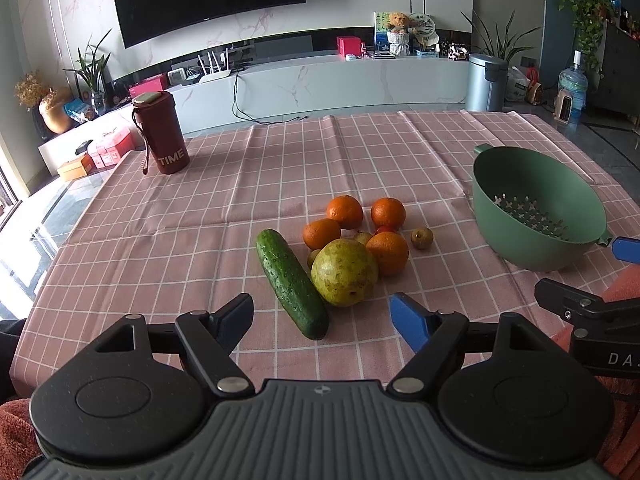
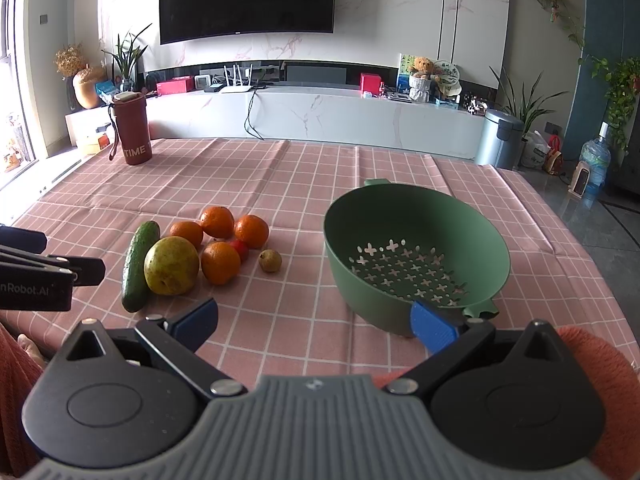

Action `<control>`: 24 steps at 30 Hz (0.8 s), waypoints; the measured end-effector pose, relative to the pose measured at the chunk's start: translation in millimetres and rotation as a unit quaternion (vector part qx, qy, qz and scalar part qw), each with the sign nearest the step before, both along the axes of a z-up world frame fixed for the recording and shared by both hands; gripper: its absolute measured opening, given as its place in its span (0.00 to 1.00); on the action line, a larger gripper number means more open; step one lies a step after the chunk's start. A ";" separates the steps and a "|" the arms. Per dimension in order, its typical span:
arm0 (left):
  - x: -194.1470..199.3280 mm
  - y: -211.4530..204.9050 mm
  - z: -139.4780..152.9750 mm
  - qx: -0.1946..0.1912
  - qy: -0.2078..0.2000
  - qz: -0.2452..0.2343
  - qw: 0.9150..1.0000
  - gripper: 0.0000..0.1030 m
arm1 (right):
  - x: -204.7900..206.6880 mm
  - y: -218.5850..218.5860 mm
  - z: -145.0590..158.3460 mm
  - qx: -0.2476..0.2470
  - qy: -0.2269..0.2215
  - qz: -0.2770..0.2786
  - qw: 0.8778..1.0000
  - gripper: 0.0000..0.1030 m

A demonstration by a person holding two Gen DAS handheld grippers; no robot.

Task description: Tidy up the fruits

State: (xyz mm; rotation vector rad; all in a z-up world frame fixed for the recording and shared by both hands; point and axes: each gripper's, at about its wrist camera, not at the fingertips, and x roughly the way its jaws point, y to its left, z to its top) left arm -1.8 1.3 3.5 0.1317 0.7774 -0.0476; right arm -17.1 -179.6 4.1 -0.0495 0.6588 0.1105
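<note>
A pile of fruit lies on the pink checked tablecloth (image 1: 200,216): a cucumber (image 1: 291,282), a large yellow-green pear (image 1: 344,272), several oranges (image 1: 345,211), a small red fruit (image 1: 385,229) and a small brownish fruit (image 1: 422,238). An empty green colander (image 1: 536,208) stands to the right. My left gripper (image 1: 322,318) is open and empty, just in front of the cucumber and pear. My right gripper (image 2: 316,318) is open and empty, its right finger by the colander (image 2: 416,252) near rim. The pear (image 2: 171,266) and cucumber (image 2: 138,266) lie to its left.
A dark red tumbler marked TIME (image 1: 162,132) stands at the table's far left. Beyond the table are a white TV cabinet (image 1: 320,80), a grey bin (image 1: 486,82) and a water jug (image 1: 572,88). The right gripper's body (image 1: 592,320) shows at the left view's right edge.
</note>
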 end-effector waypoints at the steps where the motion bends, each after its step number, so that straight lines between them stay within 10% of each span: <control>1: 0.0 -0.1 0.0 -0.001 0.001 0.000 1.000 0.89 | 0.0 -0.1 0.0 0.000 0.000 0.000 1.000 0.96; 24: -0.2 -0.2 0.6 -0.007 0.002 0.000 1.000 0.91 | -0.5 -1.9 -7.8 -0.006 0.004 0.000 1.000 0.96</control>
